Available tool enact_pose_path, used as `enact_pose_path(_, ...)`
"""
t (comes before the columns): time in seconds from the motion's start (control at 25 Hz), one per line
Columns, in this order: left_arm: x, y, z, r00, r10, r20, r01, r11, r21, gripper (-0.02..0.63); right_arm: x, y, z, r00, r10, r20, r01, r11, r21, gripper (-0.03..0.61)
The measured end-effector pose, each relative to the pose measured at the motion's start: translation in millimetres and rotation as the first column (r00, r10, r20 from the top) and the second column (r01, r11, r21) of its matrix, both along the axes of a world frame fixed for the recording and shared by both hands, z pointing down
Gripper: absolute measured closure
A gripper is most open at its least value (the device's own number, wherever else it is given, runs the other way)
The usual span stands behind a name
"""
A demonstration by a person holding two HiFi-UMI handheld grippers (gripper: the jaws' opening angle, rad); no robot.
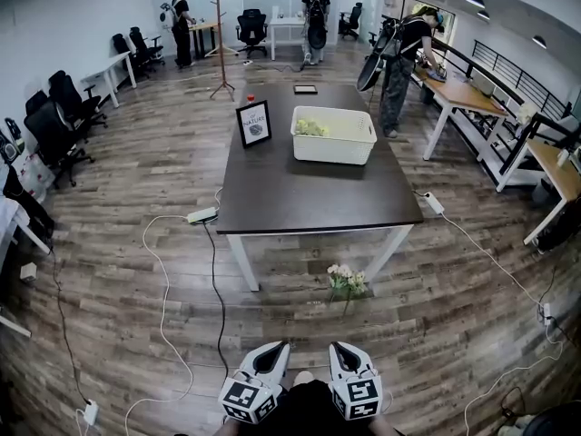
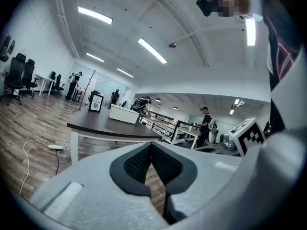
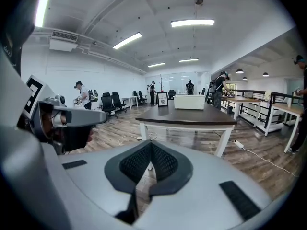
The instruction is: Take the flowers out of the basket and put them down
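My left gripper [image 1: 270, 352] and right gripper [image 1: 345, 352] sit side by side, cut off by the bottom edge of the head view. Both are clenched on nothing, pads meeting at the tips in each gripper view. A bunch of flowers [image 1: 347, 282] lies on the floor just ahead of the right gripper, beside a table leg; I can't find it in either gripper view. Farther ahead on the table [image 1: 272, 198], the basket [image 1: 333, 143] holds pale blooms [image 1: 311, 128], mostly hidden behind its wall.
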State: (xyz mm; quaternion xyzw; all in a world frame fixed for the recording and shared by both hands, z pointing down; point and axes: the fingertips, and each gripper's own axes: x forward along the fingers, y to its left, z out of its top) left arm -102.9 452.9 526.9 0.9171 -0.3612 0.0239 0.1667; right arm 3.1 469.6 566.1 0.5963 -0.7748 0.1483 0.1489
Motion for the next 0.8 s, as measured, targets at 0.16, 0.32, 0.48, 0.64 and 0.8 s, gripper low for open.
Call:
enact_pose_path(0.16, 12.5, -2.2, 3.0, 1.0, 0.005, 0.002, -0.005, 1.0, 0.003, 0.605, 13.0, -3.2, 1.2, 1.0, 0.001, 0.018, -0.001, 1.0, 0.007, 0.572)
enact_pose_path(0.32, 19.1, -3.3, 7.5, 1.0, 0.001, 0.007, -0.001, 1.0, -0.009, 0.605, 21.9, -6.5, 4.6, 0.997, 0.0, 0.074, 0.0, 1.0, -0.002, 0.572)
enact_pose_path(0.48, 23.6, 0.4, 9.0, 1.0, -0.014, 0.001, 0.014, 1.0, -0.012, 0.604, 29.3, -7.9, 9.8, 0.998, -0.005, 0.057, 0.006, 1.0, -0.021, 0.572)
enact_pose_path(0.64, 27.1, -4.9, 12.9, 1.0, -0.023, 0.006, 0.023, 1.0, -0.019, 0.604, 32.1, -11.9, 15.0, 0.998, -0.01, 0.056, 0.011, 0.999, -0.032, 0.56)
enact_pose_path(0.8, 29.4, -12.9, 14.4, 1.0, -0.026, 0.005, 0.026, 0.999, -0.02, 0.605, 33.6, -19.2, 20.4, 0.994, -0.021, 0.108, 0.028, 0.998, -0.065, 0.561)
